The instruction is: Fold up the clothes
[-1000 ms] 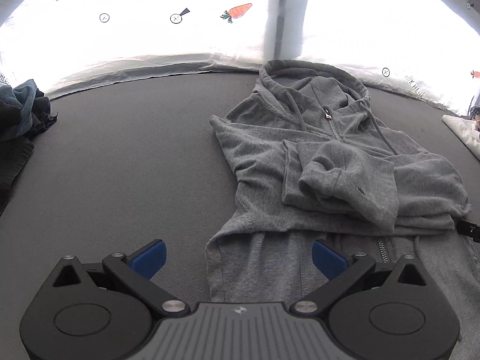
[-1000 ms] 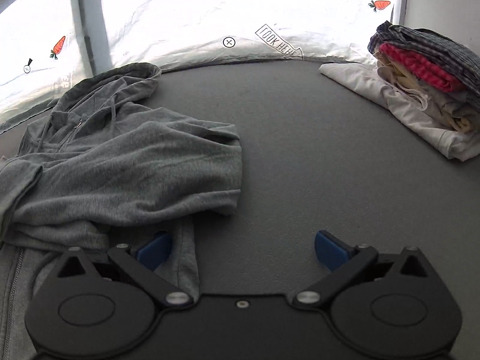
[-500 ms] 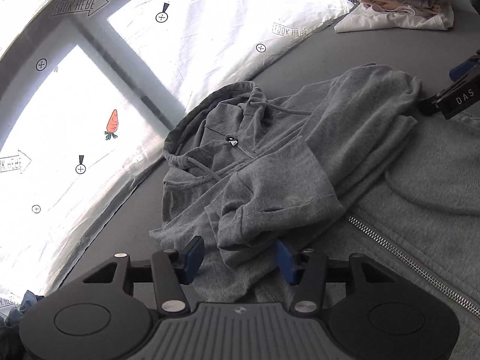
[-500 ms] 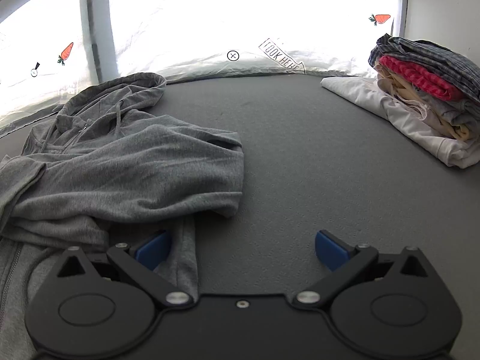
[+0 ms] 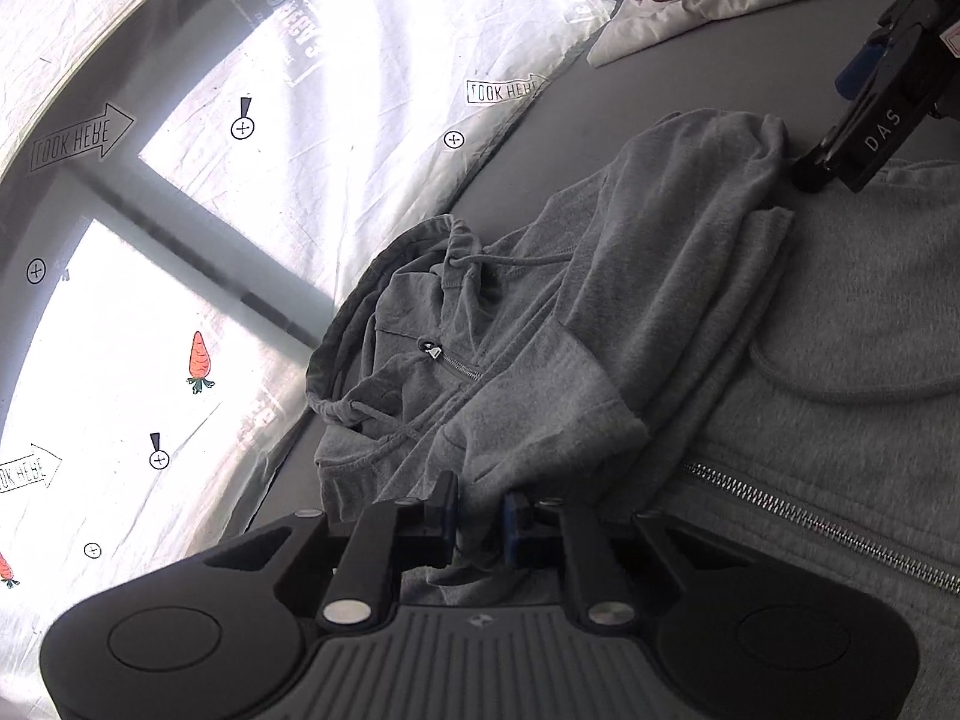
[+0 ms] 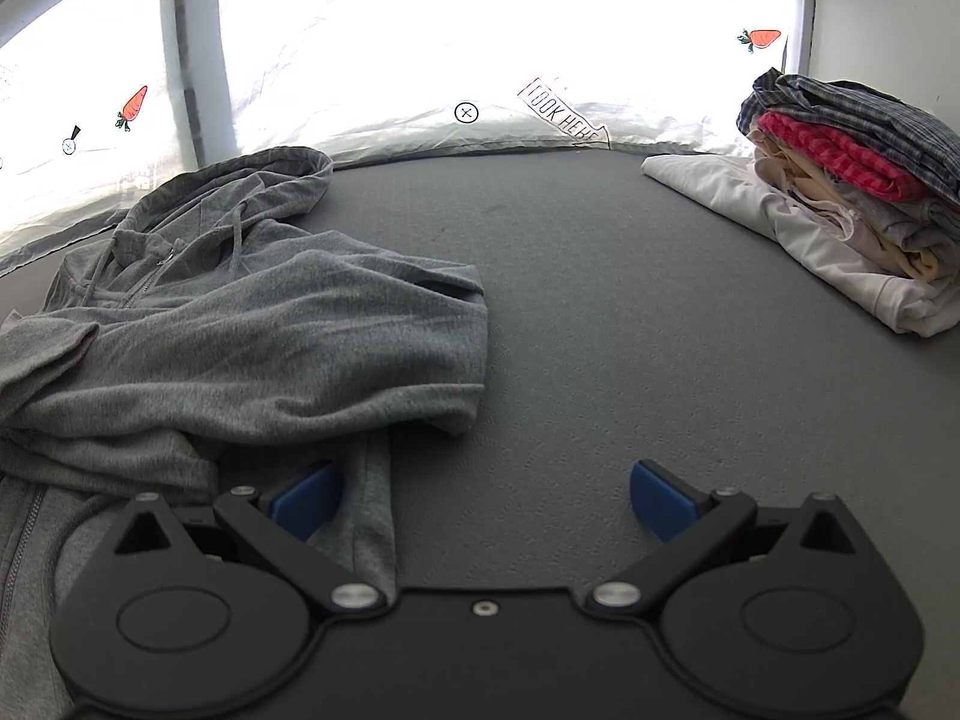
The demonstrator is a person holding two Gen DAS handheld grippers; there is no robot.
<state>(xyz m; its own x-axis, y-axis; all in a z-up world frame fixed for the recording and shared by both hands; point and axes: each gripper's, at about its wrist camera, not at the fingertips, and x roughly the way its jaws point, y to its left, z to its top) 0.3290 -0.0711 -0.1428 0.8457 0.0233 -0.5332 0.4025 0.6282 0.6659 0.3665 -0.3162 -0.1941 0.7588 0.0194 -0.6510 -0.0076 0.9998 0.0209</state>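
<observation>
A grey zip-front hooded sweatshirt of soft knit fabric (image 5: 600, 312) is lying partly folded on a flat dark grey felt-like worktop (image 6: 630, 312). Its hood is lying towards the bright white sheet printed with small orange carrots and "LOOK HERE" arrows (image 5: 336, 120) that is hanging along the worktop's far edge, and both sleeves are lying folded across the chest.

The left tongs (image 5: 480, 519) are closing their jaws on a bunched fold of the sweatshirt's near edge, just beside the cuff of the folded sleeve; grey fabric is sitting between the two blue pads (image 5: 515, 525), which are standing narrow and are pressing on it. The metal zip is running off to the right of these tongs across the lower body of the garment.

The right tongs (image 6: 486, 498) are resting wide apart at the sweatshirt's other side. Their left blue pad is sitting on or just over the garment's side edge, and a narrow strip of grey fabric is lying inside the gap next to it, while the right pad is hanging over bare worktop. Nothing is being gripped there. In the left wrist view these black tongs are showing at the upper right, with their tip at the edge of the folded sleeve.

A folded stack of clothes in white, cream, red and checked blue-grey fabric (image 6: 852, 198) is lying well apart, at the far right of the worktop.
</observation>
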